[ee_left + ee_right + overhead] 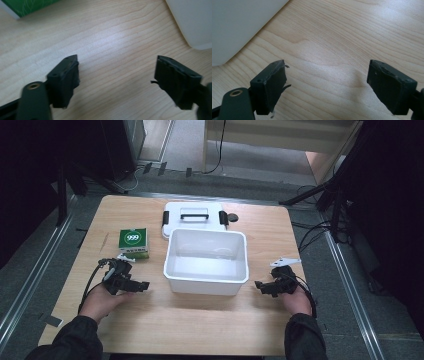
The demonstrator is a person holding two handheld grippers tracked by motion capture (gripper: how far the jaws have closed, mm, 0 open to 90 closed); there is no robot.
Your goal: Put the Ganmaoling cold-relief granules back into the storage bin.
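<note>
White bin [206, 261] sits open at counter [200, 330] centre, its lid [192, 217] flat just behind it, touching or nearly so. Green box [133, 243] stands left of the bin, a little apart. Left tongs [141, 285] rest near-left of the bin, jaws apart, empty; right tongs [261, 285] near-right, jaws apart, empty. Judged step: start, before any grasp. Next move likely calls for the left tongs to travel far-left to the box and straddle it.
</note>
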